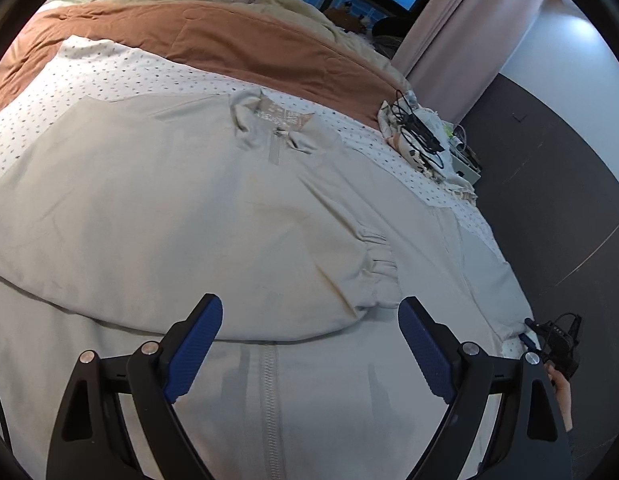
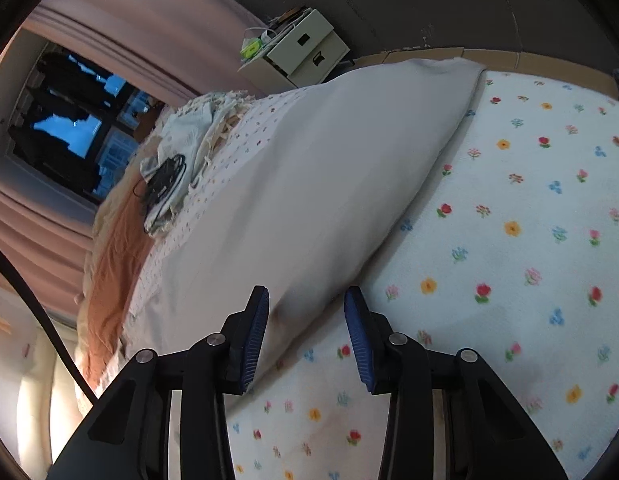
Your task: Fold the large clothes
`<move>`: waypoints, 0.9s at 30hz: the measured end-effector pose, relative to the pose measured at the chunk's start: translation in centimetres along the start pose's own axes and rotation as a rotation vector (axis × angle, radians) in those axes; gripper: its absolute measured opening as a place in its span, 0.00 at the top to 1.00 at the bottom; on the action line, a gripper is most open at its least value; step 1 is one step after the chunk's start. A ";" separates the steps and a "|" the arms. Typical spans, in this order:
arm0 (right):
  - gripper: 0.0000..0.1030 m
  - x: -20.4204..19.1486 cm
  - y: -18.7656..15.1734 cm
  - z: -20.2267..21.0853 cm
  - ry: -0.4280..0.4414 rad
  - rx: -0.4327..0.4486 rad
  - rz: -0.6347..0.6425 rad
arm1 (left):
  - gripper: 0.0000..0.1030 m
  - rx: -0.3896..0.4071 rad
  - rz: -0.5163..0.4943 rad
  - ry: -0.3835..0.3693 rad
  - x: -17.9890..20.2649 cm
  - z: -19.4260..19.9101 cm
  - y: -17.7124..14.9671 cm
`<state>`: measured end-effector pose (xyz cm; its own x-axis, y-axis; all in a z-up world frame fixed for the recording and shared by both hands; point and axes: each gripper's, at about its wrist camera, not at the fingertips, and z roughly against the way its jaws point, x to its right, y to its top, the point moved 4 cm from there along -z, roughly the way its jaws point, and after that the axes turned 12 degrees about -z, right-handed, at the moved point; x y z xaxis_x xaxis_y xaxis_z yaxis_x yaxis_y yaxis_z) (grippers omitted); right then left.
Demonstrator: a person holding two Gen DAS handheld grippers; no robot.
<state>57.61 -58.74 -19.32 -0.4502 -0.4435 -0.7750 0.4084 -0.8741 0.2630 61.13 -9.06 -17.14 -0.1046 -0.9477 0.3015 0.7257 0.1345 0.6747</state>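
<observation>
Your right gripper [image 2: 305,332] sits right at the edge of the grey garment [image 2: 309,168], jaws partly apart, and the cloth's edge runs between the blue pads [image 2: 255,336], though you can't tell if they're pinching it. The garment lies spread over the floral sheet [image 2: 509,240]. Further back there's a tangle of black cables [image 2: 163,184] on some crumpled cloth, an orange blanket [image 2: 113,276], pink curtains [image 2: 121,28], and a white drawer unit [image 2: 305,52].

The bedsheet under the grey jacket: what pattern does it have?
White bedsheet with small coloured flowers, clearest in the right wrist view.
</observation>
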 end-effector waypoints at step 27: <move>0.98 -13.9 -3.9 7.4 0.118 0.076 0.381 | 0.11 0.027 0.088 -0.066 -5.5 4.6 0.9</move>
<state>56.38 -50.59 -5.34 -0.1820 -0.7165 -0.6734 0.4667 -0.6657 0.5822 59.19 -2.39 -15.09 -0.0867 -0.9107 0.4038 0.7159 0.2249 0.6610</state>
